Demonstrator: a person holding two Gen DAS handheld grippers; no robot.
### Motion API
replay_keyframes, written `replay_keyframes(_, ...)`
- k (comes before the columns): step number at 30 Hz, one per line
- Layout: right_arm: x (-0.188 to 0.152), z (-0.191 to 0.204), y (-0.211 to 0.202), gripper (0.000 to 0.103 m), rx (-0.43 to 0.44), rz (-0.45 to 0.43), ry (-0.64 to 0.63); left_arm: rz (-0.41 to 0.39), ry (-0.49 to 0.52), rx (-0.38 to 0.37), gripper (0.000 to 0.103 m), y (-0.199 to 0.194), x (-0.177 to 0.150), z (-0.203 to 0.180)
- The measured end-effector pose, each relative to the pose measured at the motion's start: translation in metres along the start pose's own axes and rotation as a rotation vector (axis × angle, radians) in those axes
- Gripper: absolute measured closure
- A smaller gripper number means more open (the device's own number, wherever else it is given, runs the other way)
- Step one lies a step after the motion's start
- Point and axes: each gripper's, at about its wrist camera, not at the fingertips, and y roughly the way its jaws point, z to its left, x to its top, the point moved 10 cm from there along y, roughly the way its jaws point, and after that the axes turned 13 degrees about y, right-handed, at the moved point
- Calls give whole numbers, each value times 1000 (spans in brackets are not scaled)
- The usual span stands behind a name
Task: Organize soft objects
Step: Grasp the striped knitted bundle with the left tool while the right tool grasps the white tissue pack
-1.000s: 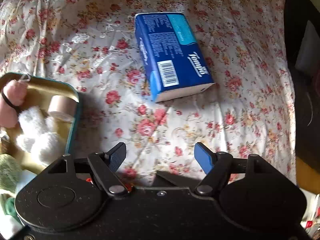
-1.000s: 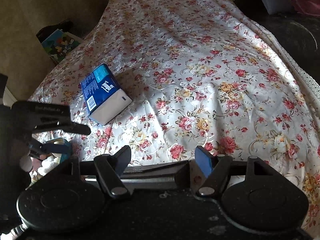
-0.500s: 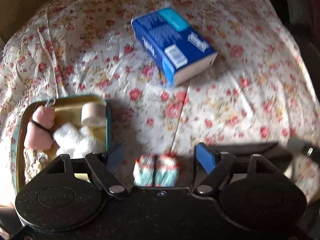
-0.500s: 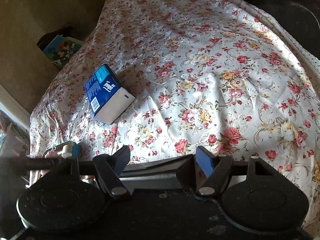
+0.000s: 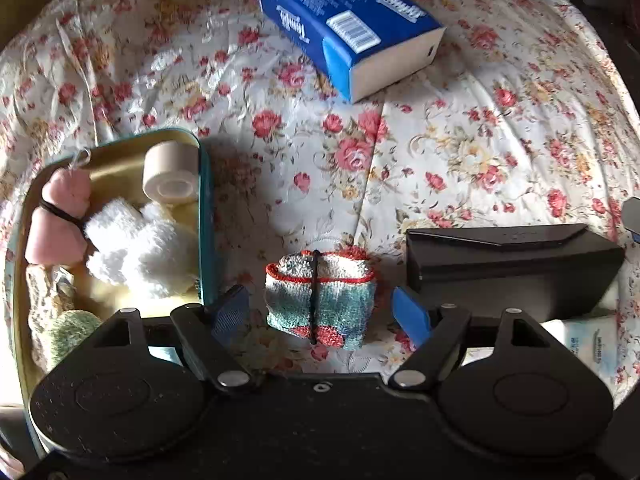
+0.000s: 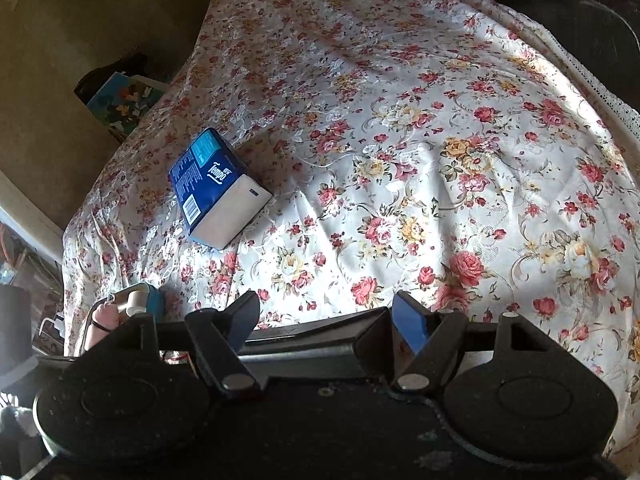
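Between the pads of my left tool [image 5: 322, 310] sits the rolled cloth bundle [image 5: 320, 294], striped teal and red, lying on the flowered bed [image 5: 460, 152] just right of the teal tin [image 5: 206, 216]. The tool stands wide, touching nothing. I should sink straight down, centre on the black band, and close only until the roll gives slightly, then lift it clear of the tin's wall. My right tool [image 6: 324, 322] hangs open over a black case [image 6: 312, 340]. A second ago the bundle was out of view and the tissue pack [image 5: 344, 28] lay central; I have since dipped toward the tin.
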Motion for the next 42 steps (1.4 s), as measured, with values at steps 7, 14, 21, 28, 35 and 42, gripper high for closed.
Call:
replay_keyframes(7, 1, -2, 0, 30, -17, -10, -1, 48, -42, -52, 41, 19, -8, -2)
replay_keyframes(14, 0, 0, -3, 29, -54, -37, -44, -12, -103, -83, 43, -9, -6, 0)
replay_keyframes(21, -4, 5, -13, 23, -122, -74, -110, -24, -148, -106, 43, -43, -18, 1)
replay_keyframes(28, -37, 4, -24, 11, -196, -10, -104, -54, -160, -143, 43, -68, -22, -3)
replay_keyframes(35, -70, -10, -9, 11, -384, 90, -88, -90, -176, -182, 43, -87, -19, -5)
replay_keyframes(42, -88, -19, 7, 11, -459, 130, -100, -112, -199, -208, 43, -97, -21, 0)
